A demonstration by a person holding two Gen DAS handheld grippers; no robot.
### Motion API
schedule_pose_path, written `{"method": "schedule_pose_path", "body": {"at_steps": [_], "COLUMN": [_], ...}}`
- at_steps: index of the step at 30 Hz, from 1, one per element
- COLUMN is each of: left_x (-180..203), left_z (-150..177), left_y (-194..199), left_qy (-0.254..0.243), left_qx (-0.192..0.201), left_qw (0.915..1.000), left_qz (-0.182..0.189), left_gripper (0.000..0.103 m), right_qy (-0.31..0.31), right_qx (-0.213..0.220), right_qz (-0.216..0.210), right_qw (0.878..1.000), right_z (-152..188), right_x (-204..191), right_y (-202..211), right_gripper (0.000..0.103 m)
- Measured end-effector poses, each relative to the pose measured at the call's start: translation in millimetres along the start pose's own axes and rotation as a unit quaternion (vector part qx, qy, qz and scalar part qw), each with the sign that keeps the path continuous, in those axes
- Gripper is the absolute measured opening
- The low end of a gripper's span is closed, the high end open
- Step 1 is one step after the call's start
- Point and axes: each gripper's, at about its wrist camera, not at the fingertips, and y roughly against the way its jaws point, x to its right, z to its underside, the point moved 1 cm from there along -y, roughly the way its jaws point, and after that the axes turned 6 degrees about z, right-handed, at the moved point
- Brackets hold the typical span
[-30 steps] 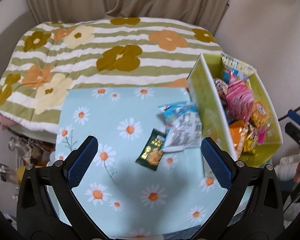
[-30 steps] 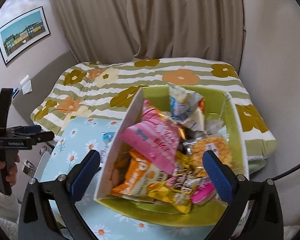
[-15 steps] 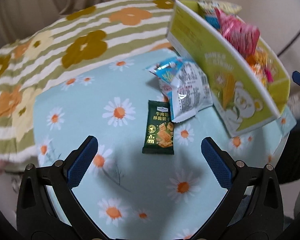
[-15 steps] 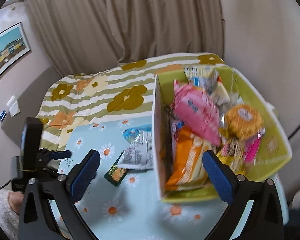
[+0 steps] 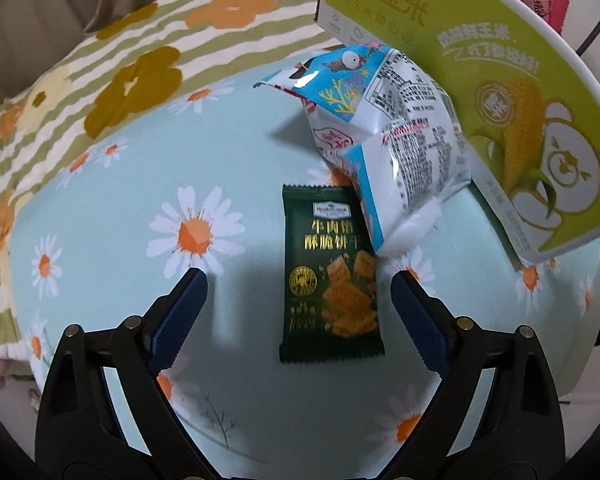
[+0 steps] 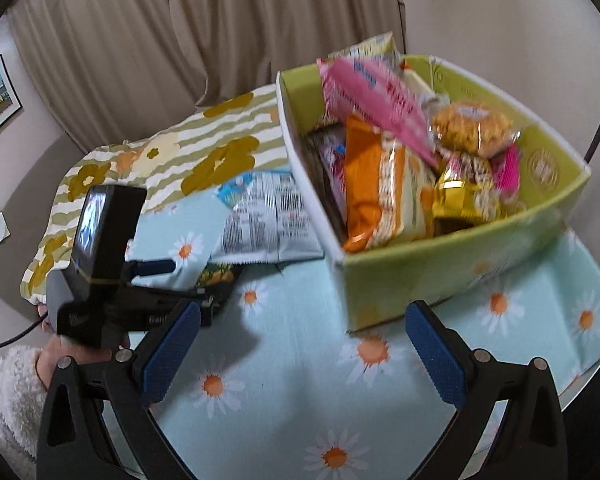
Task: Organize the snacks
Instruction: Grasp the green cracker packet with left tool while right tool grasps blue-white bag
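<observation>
Because the dark green packet (image 5: 330,276) lies flat on the daisy cloth (image 5: 140,184), near-left of the green box (image 5: 500,92), we hold the left tongs (image 5: 299,286) wide astride it; the right tongs (image 6: 302,326), equally wide, hold nothing.

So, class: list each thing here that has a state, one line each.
Left tongs: open, empty, above the green packet.
Right tongs: open, empty.
Green packet: flat on the cloth, sealed.
Blue bag: leaning on the box.
Box: open-topped, filled with snacks.
</observation>
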Motion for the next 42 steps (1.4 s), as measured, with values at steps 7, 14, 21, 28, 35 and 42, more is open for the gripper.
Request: {"method": "schedule_pose_path", "body": {"at_steps": [7, 14, 21, 28, 35, 42], "left_x": [2, -10, -26, -7, -10, -23], "left_z": [-5, -10, -12, -28, -41, -44], "left_y": [-14, -17, -12, -19, -26, -20], "left_qy": [-0.022, -0.013, -0.003, -0.123, -0.163, -0.151], "left_qx": [-0.006, -0.001, 0.006, -0.015, -0.057, -0.044], "left_qw": [0.9995, 0.9996, 0.9997, 0.9922, 0.9844, 0.9870], "left_qz": [-0.021, -0.026, -0.023, -0.017, 0.030, 0.033], "left_gripper": [0.088, 0.088, 0.076, 0.076, 0.075, 0.044], "right_qy": [0.006, 0.018, 0.031, 0.042, 0.041, 0.062], "right_qx": [-0.008, -0.011, -0.016, -0.023, -0.029, -0.021], "right_qz": [-0.015, -0.030, -0.047, -0.060, -0.066, -0.062], "right_qw": [1.000, 0.999, 0.998, 0.997, 0.997, 0.996], "right_z": [12, 12, 9, 7, 3, -3], "right_x": [-12, -25, -37, -45, -46, -57], "right_y": [-8, -12, -21, -27, -34, -43], "right_gripper": [0.102, 0.102, 0.102, 0.102, 0.102, 0.102]}}
